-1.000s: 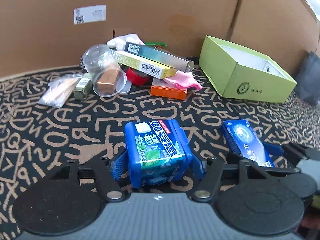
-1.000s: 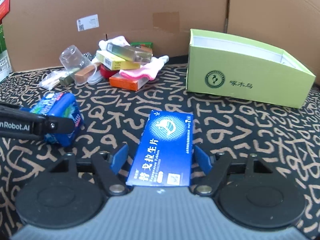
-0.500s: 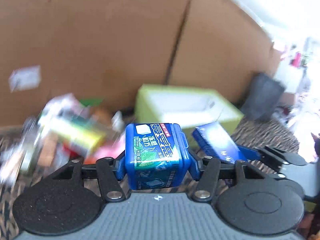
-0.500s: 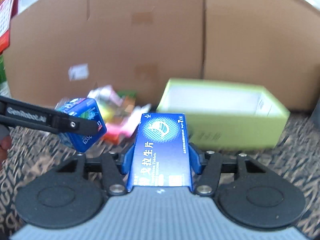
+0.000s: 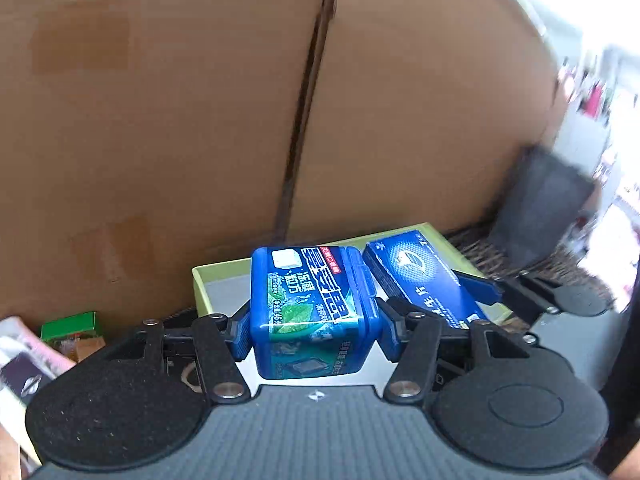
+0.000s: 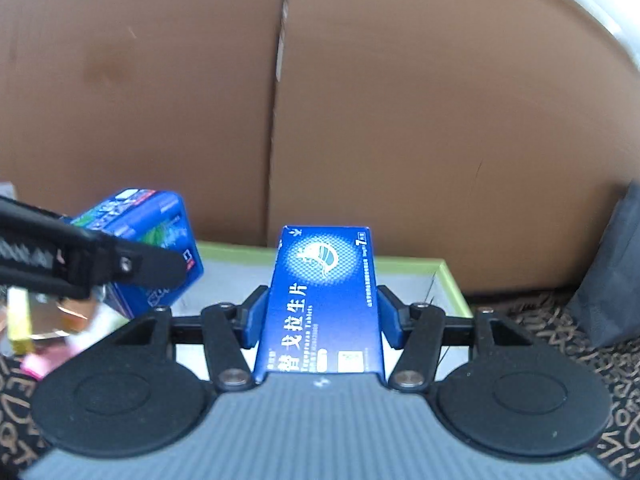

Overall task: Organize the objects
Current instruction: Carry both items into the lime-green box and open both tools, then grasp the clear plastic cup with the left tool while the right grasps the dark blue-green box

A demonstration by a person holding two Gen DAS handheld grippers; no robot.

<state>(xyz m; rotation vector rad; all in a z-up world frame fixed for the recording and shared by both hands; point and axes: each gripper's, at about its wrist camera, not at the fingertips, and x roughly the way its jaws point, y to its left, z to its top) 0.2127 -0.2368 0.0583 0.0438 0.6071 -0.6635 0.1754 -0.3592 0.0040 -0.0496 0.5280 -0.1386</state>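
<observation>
My left gripper [image 5: 312, 322] is shut on a blue gum box [image 5: 310, 312] with green mint leaves, held in the air above the green box [image 5: 218, 274]. My right gripper [image 6: 320, 312] is shut on a flat blue tablet box [image 6: 324, 300] with a white emblem, also over the green box [image 6: 448, 280]. In the left wrist view the tablet box [image 5: 424, 280] hangs just right of the gum box. In the right wrist view the gum box [image 6: 148, 232] and the left gripper's dark finger [image 6: 120, 266] are at the left.
A tall cardboard wall [image 5: 200, 100] stands right behind the green box. The pile of loose items [image 5: 60, 336] lies at the left on the patterned cloth [image 6: 560, 340]. A dark bag [image 6: 612, 280] leans at the right.
Both grippers closed on their boxes, lifted them off the cloth and carried them forward to above the green box. The pile has slid out to the left of view.
</observation>
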